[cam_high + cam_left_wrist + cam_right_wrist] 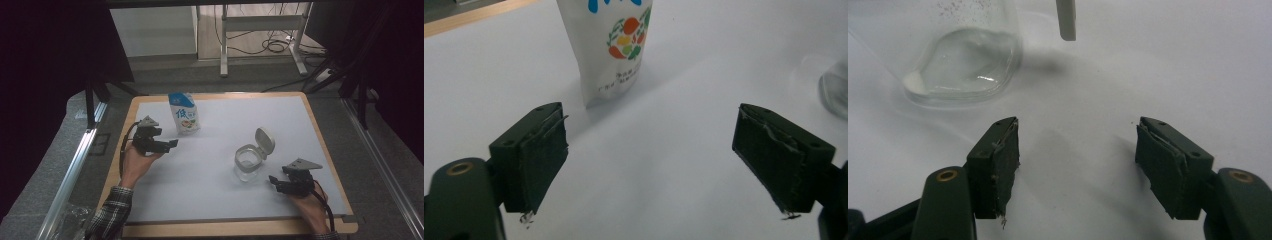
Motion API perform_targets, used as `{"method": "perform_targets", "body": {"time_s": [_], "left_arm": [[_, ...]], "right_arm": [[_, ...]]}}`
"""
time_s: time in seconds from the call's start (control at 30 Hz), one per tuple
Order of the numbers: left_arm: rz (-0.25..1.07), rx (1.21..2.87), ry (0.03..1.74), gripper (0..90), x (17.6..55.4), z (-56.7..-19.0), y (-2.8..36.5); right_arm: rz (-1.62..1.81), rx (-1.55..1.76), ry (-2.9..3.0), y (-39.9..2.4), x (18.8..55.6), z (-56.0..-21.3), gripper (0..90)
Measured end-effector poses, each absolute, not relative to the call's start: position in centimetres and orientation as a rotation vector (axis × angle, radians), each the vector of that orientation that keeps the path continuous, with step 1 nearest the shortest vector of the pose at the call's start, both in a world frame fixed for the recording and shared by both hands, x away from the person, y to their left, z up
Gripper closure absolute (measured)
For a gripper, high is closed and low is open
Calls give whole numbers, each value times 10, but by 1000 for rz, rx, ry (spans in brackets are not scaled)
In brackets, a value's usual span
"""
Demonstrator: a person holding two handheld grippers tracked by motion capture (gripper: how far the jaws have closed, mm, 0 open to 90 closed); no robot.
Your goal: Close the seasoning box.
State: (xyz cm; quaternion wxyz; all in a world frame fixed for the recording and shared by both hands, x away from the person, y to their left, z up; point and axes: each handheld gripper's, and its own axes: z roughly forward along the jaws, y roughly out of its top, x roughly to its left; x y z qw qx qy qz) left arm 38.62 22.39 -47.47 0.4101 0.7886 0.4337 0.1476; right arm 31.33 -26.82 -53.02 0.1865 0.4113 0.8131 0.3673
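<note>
Mid-frame on the white counter (225,170): pouch (184,114) upright upper left, open-lid jar (248,162) center-right. Left gripper (170,144) fingers spread, empty, near pouch; right gripper (274,181) fingers spread, empty, beside jar. Risk: off-center grab prob. tips the pouch.

White mat (220,165) covers wooden table (330,137); metal desk frame (260,30) and cables (272,46) stand beyond.

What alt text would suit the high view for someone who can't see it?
Two hand-held grippers lie open on a white table: the left gripper beside an upright pouch, the right gripper near a clear jar with its lid flipped open.
</note>
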Motion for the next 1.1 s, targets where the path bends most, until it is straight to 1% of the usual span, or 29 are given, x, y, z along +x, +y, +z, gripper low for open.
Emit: {"method": "perform_targets", "body": {"time_s": [0.27,0.5,1.1], "left_arm": [[412,2018,1078,203,402,-469,223],[402,2027,1053,254,417,-466,224],[400,2025,1044,434,454,-454,221]], "right_arm": [[980,1113,2295,-263,311,-531,312],[984,1117,2294,-263,311,-531,312],[985,1117,2293,-263,311,-532,311]]}}
